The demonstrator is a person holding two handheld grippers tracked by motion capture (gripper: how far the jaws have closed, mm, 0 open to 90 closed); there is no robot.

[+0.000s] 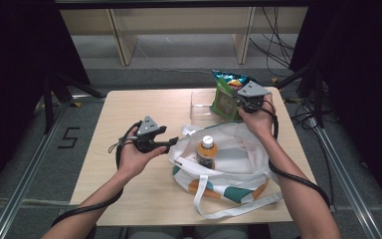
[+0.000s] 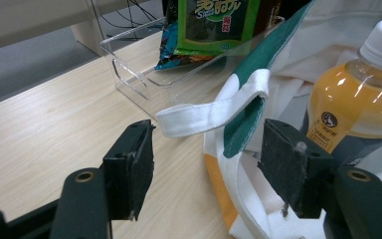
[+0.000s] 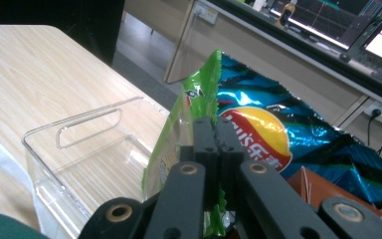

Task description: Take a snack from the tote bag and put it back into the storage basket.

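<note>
Green snack bag (image 1: 224,99) stands at the far right of the table (image 1: 129,149), over the clear bin (image 1: 199,107), pinched by its edge in the right tool (image 1: 243,102), whose jaws are clenched on the foil. Judging by the grip, it is being lifted out to go into the tote (image 1: 229,164) nearer the person, where a bottle (image 1: 206,151) already stands. Left tool (image 1: 171,143) is released, jaws wide around the tote's strap (image 2: 204,115), probably to hold the mouth open. Both forearms reach forward, right extended farther.

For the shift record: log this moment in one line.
left tongs: open, beside bag strap | right tongs: shut on green packet | bottle: in tote bag
</note>
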